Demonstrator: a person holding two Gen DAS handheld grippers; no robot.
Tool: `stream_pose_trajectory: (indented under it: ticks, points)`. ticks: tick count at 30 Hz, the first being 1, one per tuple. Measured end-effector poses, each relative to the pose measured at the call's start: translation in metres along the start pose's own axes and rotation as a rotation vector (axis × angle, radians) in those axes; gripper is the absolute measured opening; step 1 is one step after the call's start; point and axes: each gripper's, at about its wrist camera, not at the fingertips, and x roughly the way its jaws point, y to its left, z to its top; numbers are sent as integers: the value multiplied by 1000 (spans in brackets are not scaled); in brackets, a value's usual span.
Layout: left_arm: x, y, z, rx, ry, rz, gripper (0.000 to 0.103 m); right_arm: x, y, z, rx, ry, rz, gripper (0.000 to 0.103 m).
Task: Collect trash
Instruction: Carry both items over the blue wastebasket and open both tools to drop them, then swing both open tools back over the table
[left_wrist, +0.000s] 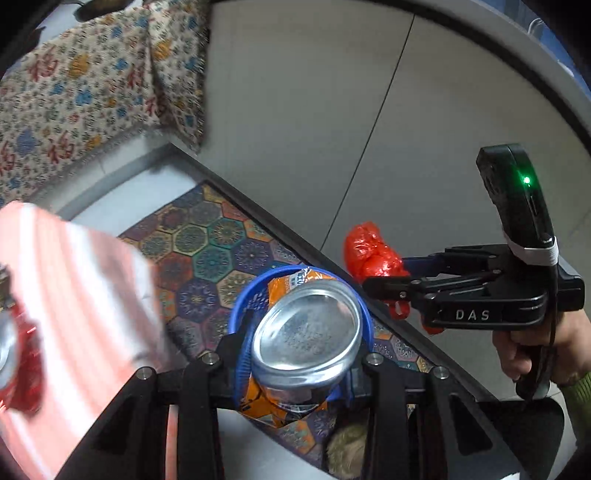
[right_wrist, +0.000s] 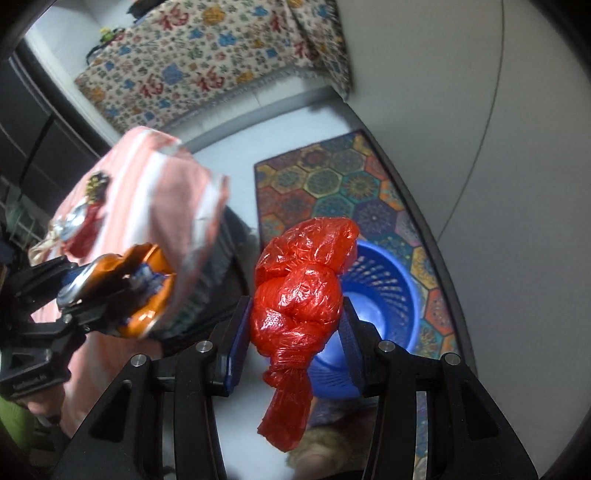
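My left gripper is shut on a crushed orange drink can, its silver base toward the camera, held above a blue plastic basket. The can and left gripper also show in the right wrist view. My right gripper is shut on a knotted red plastic bag, held above and left of the blue basket. In the left wrist view the right gripper holds the red bag just right of the basket.
The basket stands on a colourful hexagon-patterned mat on a grey tiled floor. A table with a pink striped cloth holding a red can stands to the left. A floral-covered sofa is behind.
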Motion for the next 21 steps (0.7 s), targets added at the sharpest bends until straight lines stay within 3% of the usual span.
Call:
stream_pose_trajectory:
  ticks: [5,6,7,8,9,12,16,21]
  points:
    - [40,-5,11,-23,20,-23,43,20,-32,6,28,3,-7,50]
    - [47,-4,14,-29,26,-33,49,21,-37,5,31,2,-3,51]
    - [54,-3,17,-41,32,-34,62,24,-41,4,35,1,7,58]
    - [58,-2,19,-50,27,-33,68,26,-46,3,42,0,17,63]
    - [60,-1,20,-59,19,-32,68,28,-49,2,48,-4,20,71]
    - [63,0,24,-81,23,-34,68,29,-60,-1,80,-22,26,71]
    - [35,2,19,-87,-23,-12,68,12,-58,-7,72,-73,-28,71]
    - [-47,23,-18,-108,-110,39,68,-28,-13,-9,-49,-131,-106,78]
